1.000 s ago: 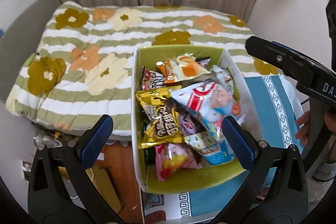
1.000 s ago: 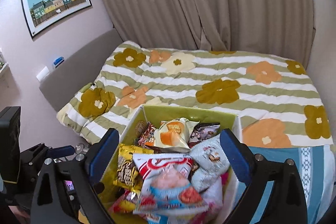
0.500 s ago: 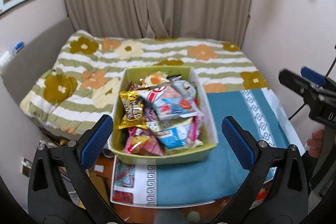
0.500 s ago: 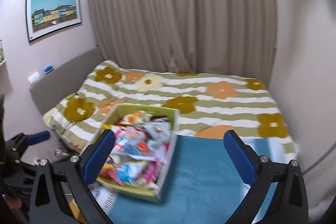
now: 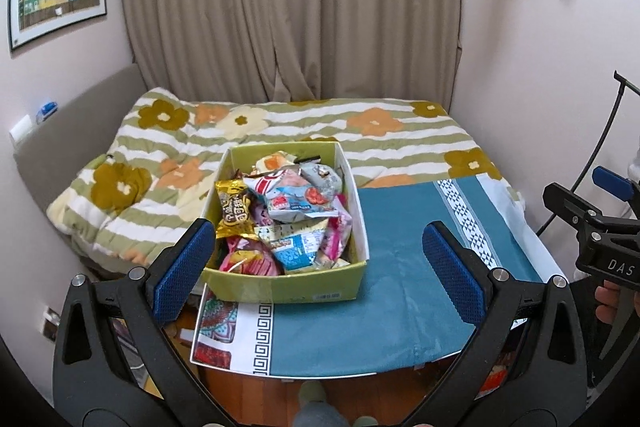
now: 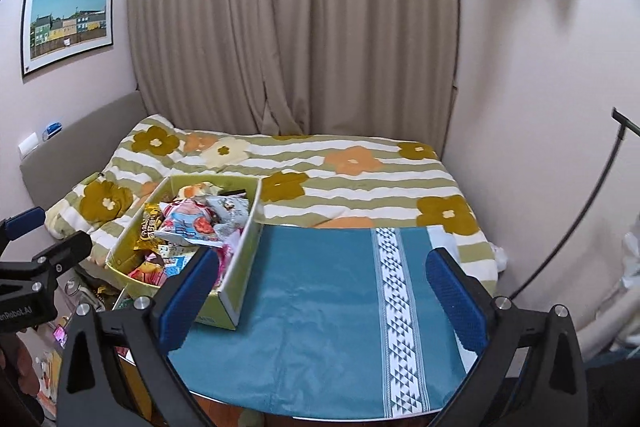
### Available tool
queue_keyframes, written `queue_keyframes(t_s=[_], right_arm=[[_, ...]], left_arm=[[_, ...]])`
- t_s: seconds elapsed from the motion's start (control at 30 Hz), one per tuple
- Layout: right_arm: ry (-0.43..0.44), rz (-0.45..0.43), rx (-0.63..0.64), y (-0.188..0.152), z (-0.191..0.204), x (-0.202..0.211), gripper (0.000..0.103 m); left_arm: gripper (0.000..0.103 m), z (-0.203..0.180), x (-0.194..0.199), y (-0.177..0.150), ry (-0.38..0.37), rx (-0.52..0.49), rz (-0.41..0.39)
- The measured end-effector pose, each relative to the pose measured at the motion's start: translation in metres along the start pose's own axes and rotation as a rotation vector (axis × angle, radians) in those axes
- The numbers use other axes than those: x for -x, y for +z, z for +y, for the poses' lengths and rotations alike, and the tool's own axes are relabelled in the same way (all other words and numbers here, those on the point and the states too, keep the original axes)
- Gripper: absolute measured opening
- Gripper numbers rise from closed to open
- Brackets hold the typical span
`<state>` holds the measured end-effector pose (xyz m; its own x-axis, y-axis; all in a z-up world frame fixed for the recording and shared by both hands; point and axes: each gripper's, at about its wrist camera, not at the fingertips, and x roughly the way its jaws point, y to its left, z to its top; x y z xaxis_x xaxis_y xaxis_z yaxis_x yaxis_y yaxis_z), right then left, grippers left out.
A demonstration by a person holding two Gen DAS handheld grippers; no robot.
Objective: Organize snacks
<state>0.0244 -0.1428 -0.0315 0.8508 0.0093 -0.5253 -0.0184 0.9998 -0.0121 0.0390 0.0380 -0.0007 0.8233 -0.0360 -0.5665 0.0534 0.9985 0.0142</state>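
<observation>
While you size this up, the scene reads as below (both wrist views agree).

Box: green box (image 5: 280,287) sits on the left part of the blue-cloth surface (image 5: 400,267), right by its left edge, w/ the bed (image 5: 380,143) behind it.
Snacks: snack packets (image 5: 288,219) lie heaped in the box, piled past its rim; none shows loose on the cloth. That fits either a finished gather-up or a pile yet to be sorted out, so you can't call the stage from this.
Left gripper (image 5: 316,263): fingers wide apart, holding nothing, hanging back above the surface's near edge, box front between them in view.
Right gripper (image 6: 324,295): fingers wide apart too, empty, over the bare cloth to the right of the box.
Handling: packets look light, soft, crinkly and slick (foil/plastic film), contents prob. crushable. Pinch a flat sealed edge or corner, not the puffed middle, and squeeze gently.
Gold packet (image 5: 234,207): on top at the left, its edge is exposed.
Box walls: look like thin card, may flex if you grip one side.
</observation>
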Motion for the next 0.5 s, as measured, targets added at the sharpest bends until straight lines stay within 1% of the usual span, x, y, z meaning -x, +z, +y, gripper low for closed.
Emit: queue_keyframes(t_s=[0.2, 0.5], right_arm=[[-0.008, 0.002, -0.015, -0.01, -0.01, 0.009, 0.103], [-0.01, -0.003, -0.028, -0.012, -0.016, 0.013, 0.103]], left_arm=[[0.103, -0.008, 0.004, -0.003, -0.004, 0.001, -0.007], [0.103, -0.011, 0.007, -0.004, -0.003, -0.001, -0.011]])
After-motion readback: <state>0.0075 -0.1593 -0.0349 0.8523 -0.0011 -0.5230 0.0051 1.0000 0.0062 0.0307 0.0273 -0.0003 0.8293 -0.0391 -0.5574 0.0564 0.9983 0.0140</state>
